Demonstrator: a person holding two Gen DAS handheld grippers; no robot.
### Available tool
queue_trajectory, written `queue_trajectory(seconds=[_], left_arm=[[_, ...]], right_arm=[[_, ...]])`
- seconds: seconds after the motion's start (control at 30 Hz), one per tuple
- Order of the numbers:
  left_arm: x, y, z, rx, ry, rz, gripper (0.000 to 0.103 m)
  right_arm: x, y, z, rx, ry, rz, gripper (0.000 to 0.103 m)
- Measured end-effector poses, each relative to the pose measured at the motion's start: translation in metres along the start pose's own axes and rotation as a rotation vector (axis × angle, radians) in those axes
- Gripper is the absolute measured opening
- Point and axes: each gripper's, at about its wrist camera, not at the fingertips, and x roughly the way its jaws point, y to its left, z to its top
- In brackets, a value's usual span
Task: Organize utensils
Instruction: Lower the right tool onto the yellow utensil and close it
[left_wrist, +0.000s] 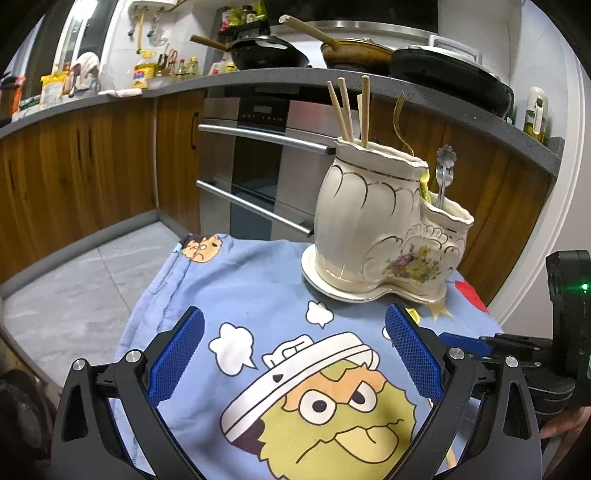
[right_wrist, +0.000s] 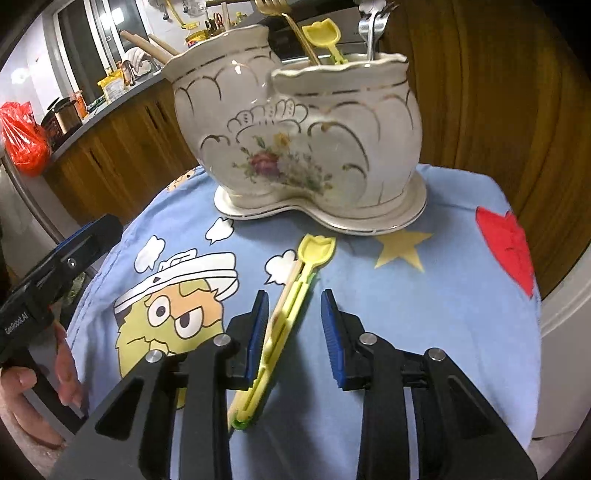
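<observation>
Yellow spoon (right_wrist: 282, 314) lies on blue cloth (right_wrist: 424, 314) | right gripper (right_wrist: 293, 332) narrow around it, pads clear | left gripper (left_wrist: 295, 354) wide, empty

Between my right fingers lies a yellow spoon (right_wrist: 291, 295) of smooth, matt plastic, a pale wooden stick (right_wrist: 289, 286) beside its handle. The finger pads (right_wrist: 258, 332) are blue, ribbed rubbery stuff on matt black plastic arms with bright metal screws. Under everything I see soft, matt printed cloth (right_wrist: 424, 314). Ahead of the fingers the holder (right_wrist: 295, 140) is glossy glazed ceramic with gilt lines. In it stand bare wooden chopsticks (left_wrist: 347, 110), a shiny gold metal fork (right_wrist: 291, 22) and polished steel tongs (left_wrist: 443, 173). Behind, the cupboards (left_wrist: 92, 166) look like varnished wood.
</observation>
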Motion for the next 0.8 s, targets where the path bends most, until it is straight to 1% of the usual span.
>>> queue_trajectory(seconds=[0.23, 0.27, 0.3, 0.4, 0.47, 0.53, 0.6, 0.67, 0.77, 0.8], left_arm=[[0.000, -0.004, 0.000, 0.024, 0.001, 0.004, 0.097], [0.000, -0.004, 0.000, 0.024, 0.001, 0.003, 0.097], [0.000, -0.003, 0.000, 0.023, 0.000, 0.001, 0.097], [0.000, -0.003, 0.000, 0.018, 0.002, -0.001, 0.097], [0.001, -0.003, 0.000, 0.014, 0.005, -0.006, 0.097], [0.000, -0.004, 0.000, 0.013, 0.001, -0.014, 0.097], [-0.001, -0.004, 0.000, 0.014, -0.001, -0.023, 0.097], [0.000, -0.004, -0.001, 0.014, 0.004, -0.030, 0.097], [0.001, -0.003, -0.002, 0.012, 0.019, -0.046, 0.097], [0.002, -0.004, -0.005, 0.014, 0.031, -0.054, 0.097]], right_arm=[[0.005, 0.004, -0.001, 0.001, 0.026, -0.003, 0.028], [0.005, 0.004, -0.001, 0.001, 0.027, -0.006, 0.027], [0.005, 0.003, 0.000, 0.008, 0.028, -0.014, 0.021], [0.006, -0.003, 0.001, 0.042, 0.028, -0.012, 0.014], [0.005, -0.005, 0.000, 0.047, 0.026, -0.017, 0.013], [0.003, -0.001, -0.002, 0.018, 0.023, -0.062, 0.012], [0.002, 0.002, -0.003, 0.002, 0.028, -0.096, 0.012], [0.005, 0.006, 0.000, -0.023, 0.053, -0.127, 0.012], [0.013, 0.016, 0.007, -0.086, 0.081, -0.170, 0.020], [0.015, 0.018, 0.009, -0.098, 0.079, -0.186, 0.020]])
